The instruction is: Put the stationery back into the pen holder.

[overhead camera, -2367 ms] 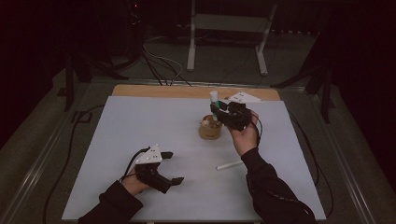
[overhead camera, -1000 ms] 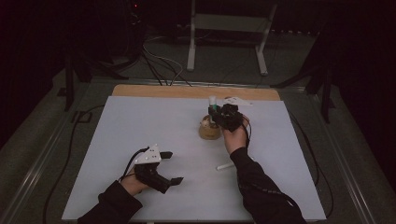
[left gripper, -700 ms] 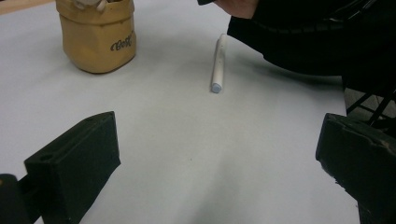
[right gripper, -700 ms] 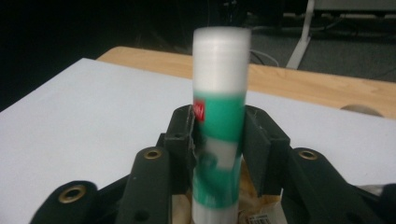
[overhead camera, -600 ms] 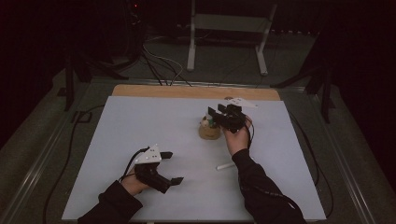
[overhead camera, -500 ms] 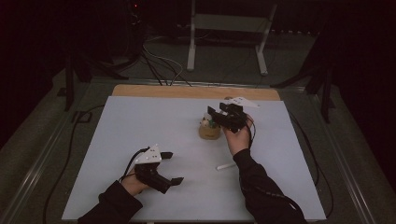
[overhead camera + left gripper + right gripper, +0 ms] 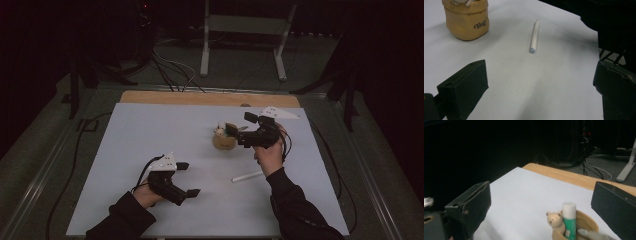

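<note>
The left tool [image 7: 186, 178] rests wide and empty near the bench's [image 7: 130, 150] near edge, as before. The white pen [image 7: 247, 176] lies on open sheet at mid-bench. The right tool [image 7: 241, 126], whose jaws have just been opening, has lifted off the tan pot [image 7: 223, 141] toward the far right; nothing sits between them. Dark floor and cables surround.

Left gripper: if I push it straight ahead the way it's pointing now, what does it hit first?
Probably the white pen, lying on the table ahead of the open left gripper, a little left of centre between the jaws. The tan pot sits further off to the left. Depth is hard to judge.
</note>
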Demonstrator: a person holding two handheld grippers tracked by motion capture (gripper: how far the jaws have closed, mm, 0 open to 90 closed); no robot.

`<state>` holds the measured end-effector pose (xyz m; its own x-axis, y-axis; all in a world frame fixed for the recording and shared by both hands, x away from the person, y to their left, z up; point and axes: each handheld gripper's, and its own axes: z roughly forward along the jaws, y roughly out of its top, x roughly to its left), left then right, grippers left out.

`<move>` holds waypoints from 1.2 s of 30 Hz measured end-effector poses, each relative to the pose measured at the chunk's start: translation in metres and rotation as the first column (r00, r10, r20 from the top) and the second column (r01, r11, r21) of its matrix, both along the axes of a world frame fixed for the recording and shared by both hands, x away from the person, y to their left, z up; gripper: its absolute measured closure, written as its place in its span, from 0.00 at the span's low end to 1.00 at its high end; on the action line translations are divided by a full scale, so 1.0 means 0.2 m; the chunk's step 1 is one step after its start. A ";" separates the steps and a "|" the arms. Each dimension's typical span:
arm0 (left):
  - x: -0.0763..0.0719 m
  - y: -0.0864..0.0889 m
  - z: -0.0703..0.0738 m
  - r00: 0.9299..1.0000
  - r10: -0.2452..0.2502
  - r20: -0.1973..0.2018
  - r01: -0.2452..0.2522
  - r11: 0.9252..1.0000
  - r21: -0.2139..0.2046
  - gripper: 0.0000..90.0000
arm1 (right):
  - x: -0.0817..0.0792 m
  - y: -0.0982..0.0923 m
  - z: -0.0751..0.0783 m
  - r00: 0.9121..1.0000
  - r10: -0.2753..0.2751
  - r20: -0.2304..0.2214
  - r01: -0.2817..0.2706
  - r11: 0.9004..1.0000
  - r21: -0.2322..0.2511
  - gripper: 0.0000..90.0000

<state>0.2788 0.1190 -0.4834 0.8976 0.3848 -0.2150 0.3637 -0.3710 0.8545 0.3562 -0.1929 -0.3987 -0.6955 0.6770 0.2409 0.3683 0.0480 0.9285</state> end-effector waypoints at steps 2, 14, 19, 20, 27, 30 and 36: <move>0.00 -0.01 0.01 1.000 -0.005 0.003 0.005 1.000 0.000 0.00 | -0.02 -0.02 0.00 1.000 0.014 -0.019 -0.014 1.000 -0.002 0.03; 0.03 -0.10 0.07 1.000 -0.013 0.024 0.013 1.000 -0.013 0.00 | -0.15 -0.12 -0.06 1.000 0.009 -0.013 -0.010 1.000 -0.017 0.03; 0.04 -0.15 0.08 1.000 -0.020 0.023 0.020 1.000 -0.012 0.00 | -0.21 -0.13 -0.07 1.000 0.021 0.000 -0.021 0.999 -0.028 0.03; 0.05 -0.16 0.08 1.000 -0.019 0.022 0.019 1.000 -0.015 0.00 | -0.22 -0.14 -0.07 1.000 0.022 0.003 -0.022 1.000 -0.018 0.03; 0.07 -0.22 0.09 0.999 -0.033 0.025 0.033 0.999 -0.004 0.00 | -0.25 -0.17 -0.06 1.000 0.006 0.008 -0.006 1.000 0.000 0.03; 0.08 -0.26 0.08 0.999 -0.036 0.017 0.036 0.999 -0.008 0.00 | -0.25 -0.18 -0.05 1.000 -0.003 0.008 0.003 1.000 -0.002 0.03; 0.10 -0.32 0.06 0.999 -0.034 0.004 0.034 0.999 -0.009 0.00 | -0.26 -0.20 -0.05 1.000 -0.009 0.006 0.009 1.000 0.013 0.03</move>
<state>0.2990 0.0551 -0.4710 0.9109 0.3525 -0.2146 0.3477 -0.3754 0.8592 0.3051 -0.2331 -0.4093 -0.6908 0.6802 0.2454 0.3630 0.0328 0.9312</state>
